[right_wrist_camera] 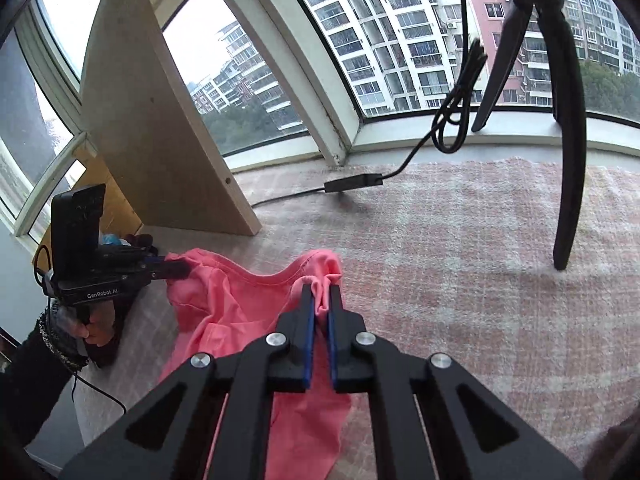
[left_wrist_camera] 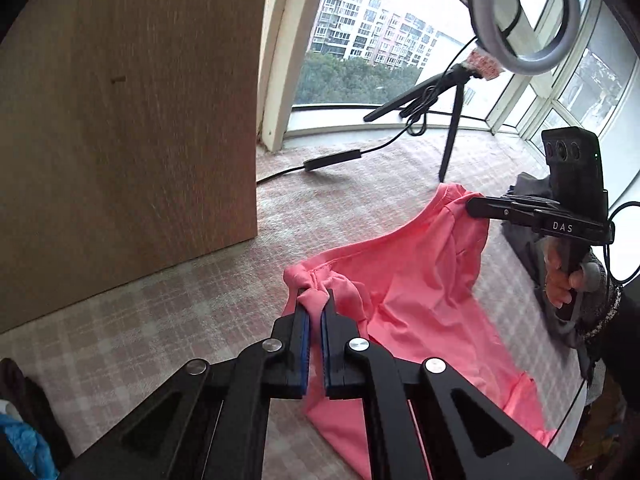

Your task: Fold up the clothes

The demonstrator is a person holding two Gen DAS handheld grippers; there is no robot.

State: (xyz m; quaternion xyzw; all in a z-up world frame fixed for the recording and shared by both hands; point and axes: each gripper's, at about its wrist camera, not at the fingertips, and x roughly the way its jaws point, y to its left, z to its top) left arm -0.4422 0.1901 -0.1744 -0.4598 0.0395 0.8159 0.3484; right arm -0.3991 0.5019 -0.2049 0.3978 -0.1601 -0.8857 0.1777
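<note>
Grip: your left gripper (left_wrist_camera: 316, 300) and right gripper (right_wrist_camera: 322, 296) each clench a bunched corner of the pink garment (left_wrist_camera: 412, 280) | held edge spans between them, cloth trails toward frame bottom

One pink garment (left_wrist_camera: 416, 280), two claws, one tripod (left_wrist_camera: 450, 128), perhaps one ring light (left_wrist_camera: 524, 12).

The left gripper (left_wrist_camera: 316, 300) pinches a bunched fold of the pink garment (left_wrist_camera: 412, 292) between its blue pads. The right gripper (left_wrist_camera: 472, 205), held by a hand (left_wrist_camera: 562, 276), grips the garment's far corner near the right edge of the checked blanket (left_wrist_camera: 160, 320). A wooden panel (left_wrist_camera: 128, 120) stands at the blanket's left; a black tripod (left_wrist_camera: 448, 120) stands by its window edge.
</note>
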